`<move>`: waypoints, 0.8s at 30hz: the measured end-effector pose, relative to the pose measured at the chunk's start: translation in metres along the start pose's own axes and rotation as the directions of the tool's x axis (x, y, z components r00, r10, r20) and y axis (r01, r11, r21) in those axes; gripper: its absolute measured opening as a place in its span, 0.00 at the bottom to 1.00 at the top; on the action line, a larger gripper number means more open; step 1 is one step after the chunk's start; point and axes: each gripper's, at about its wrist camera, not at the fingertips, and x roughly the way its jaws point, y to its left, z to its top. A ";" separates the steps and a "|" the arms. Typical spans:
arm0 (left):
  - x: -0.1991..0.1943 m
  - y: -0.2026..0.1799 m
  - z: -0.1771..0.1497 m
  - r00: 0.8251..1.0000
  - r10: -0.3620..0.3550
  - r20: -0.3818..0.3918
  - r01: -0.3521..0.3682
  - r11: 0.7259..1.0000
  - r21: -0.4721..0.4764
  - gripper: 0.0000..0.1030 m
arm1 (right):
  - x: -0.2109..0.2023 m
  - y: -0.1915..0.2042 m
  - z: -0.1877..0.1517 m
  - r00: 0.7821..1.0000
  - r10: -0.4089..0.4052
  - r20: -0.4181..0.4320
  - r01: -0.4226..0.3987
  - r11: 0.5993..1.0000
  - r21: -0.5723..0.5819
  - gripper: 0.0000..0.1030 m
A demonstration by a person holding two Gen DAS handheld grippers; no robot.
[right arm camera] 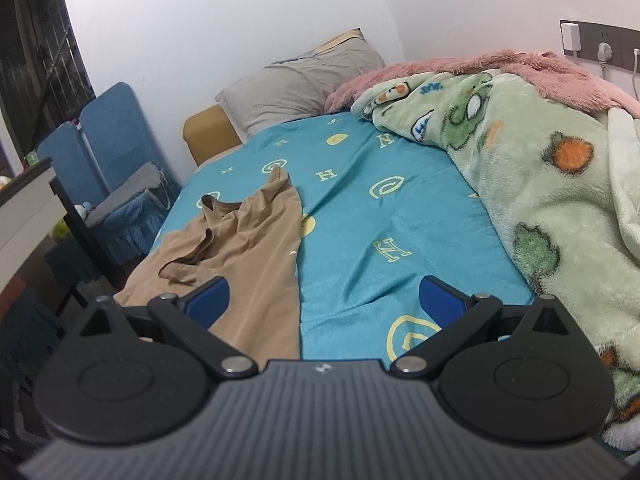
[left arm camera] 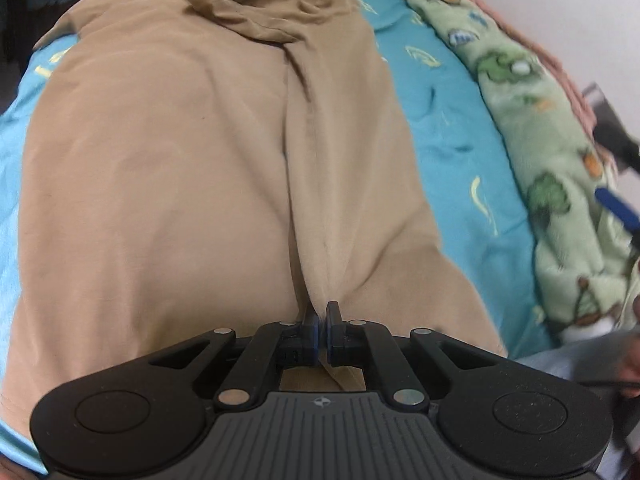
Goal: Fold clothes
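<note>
**Tan garment pinched at its near edge, spread over the bed**

Broadly, the scene is a bed under a turquoise sheet (right arm camera: 360,216) printed with pale yellow letters and swirls. Along the bed's right side, in the right wrist view, lies a heaped green fleece blanket (right arm camera: 552,208) with cartoon patches, and a pink fluffy blanket (right arm camera: 460,66) sits behind it near the wall. A grey pillow (right arm camera: 300,84) rests at the head of the bed.

The tan garment (left arm camera: 180,168) lies on the sheet toward the bed's left side, mostly flat, with a rumpled, bunched section (left arm camera: 256,12) at its far end. A long crease runs from that bunch down to the near edge.

The left gripper (left arm camera: 321,314) has its jaws together, clamped on a fold of the tan garment at the near edge; the cloth gathers into a ridge rising to the pinch.

The right gripper (right arm camera: 324,300) hangs above the sheet with its blue pads (right arm camera: 210,300) spread wide apart, nothing between them; the garment's edge lies under its left finger.
</note>
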 end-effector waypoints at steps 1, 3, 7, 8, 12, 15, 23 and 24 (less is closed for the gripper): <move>-0.002 -0.002 0.000 1.000 0.004 0.007 -0.004 1.000 0.021 0.09 | 0.000 0.001 0.000 1.000 -0.003 -0.002 0.003 1.000 -0.008 1.00; -0.009 -0.006 0.000 1.000 0.006 0.025 -0.007 0.999 0.054 0.16 | 0.000 0.004 -0.001 1.000 -0.008 -0.005 0.008 1.000 -0.027 1.00; -0.025 -0.004 0.005 0.996 0.010 0.085 -0.016 0.997 0.070 0.40 | -0.001 0.012 0.001 1.000 0.000 -0.007 -0.001 0.999 -0.051 1.00; -0.029 -0.003 0.006 0.995 0.013 0.101 -0.020 0.997 0.071 0.41 | 0.000 0.014 0.004 1.000 0.007 -0.012 -0.008 0.999 -0.053 1.00; -0.041 0.006 0.031 0.979 0.061 0.195 -0.077 0.994 0.074 0.52 | 0.004 0.035 0.027 0.999 0.042 0.000 -0.042 0.994 -0.097 1.00; -0.039 0.010 0.065 0.953 0.141 0.269 -0.169 0.982 0.084 0.57 | 0.010 0.055 0.053 0.996 0.072 0.045 -0.066 0.990 -0.127 1.00; 0.014 0.019 0.176 0.832 0.316 0.455 -0.410 0.903 0.123 0.73 | 0.072 0.048 0.048 0.995 0.063 0.073 -0.052 0.989 -0.139 1.00; 0.024 0.019 0.189 0.826 0.320 0.464 -0.423 0.896 0.134 0.74 | 0.084 0.044 0.043 0.998 0.050 0.042 -0.044 0.990 -0.131 1.00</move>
